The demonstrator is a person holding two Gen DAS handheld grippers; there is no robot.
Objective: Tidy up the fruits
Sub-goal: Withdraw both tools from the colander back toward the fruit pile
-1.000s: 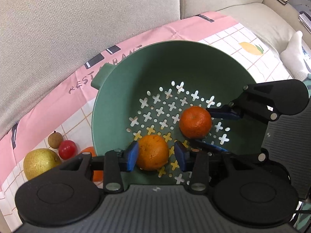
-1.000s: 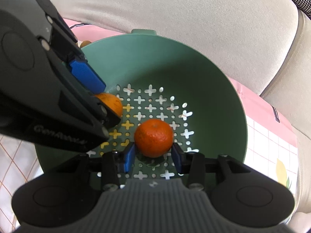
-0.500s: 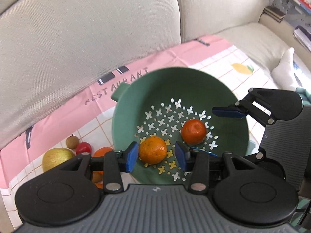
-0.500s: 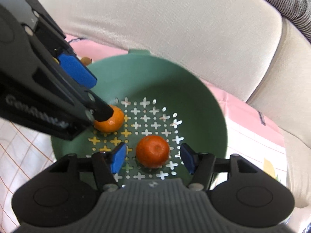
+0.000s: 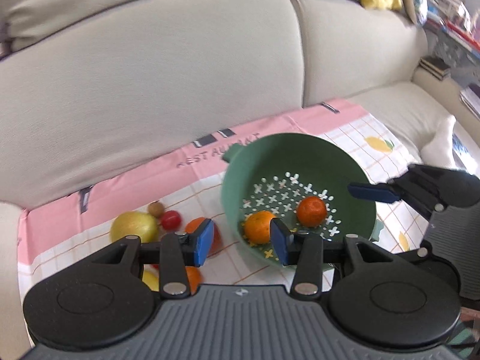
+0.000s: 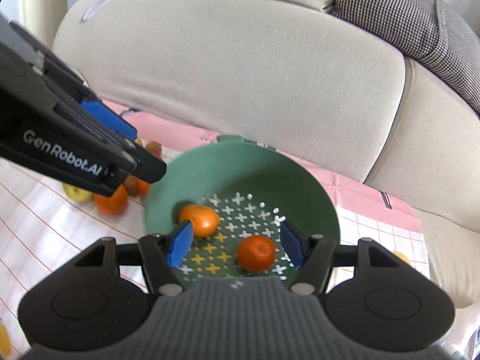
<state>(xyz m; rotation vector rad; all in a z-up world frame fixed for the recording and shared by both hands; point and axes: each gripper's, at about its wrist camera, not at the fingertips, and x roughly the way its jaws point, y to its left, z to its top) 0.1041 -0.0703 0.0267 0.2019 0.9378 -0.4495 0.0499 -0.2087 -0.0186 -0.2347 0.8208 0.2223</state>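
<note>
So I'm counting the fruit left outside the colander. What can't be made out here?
- Left wrist view: the left gripper covers part of the loose fruit pile on the cloth.
- Right wrist view: the left gripper's body blocks that pile, and blur smears it.

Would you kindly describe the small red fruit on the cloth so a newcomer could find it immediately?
Start at the green colander on the pink checked cloth and look to its left, where loose fruit lies. The red fruit sits between a big yellow pear and an orange, beside a small brown fruit. It is the only glossy red one.
</note>
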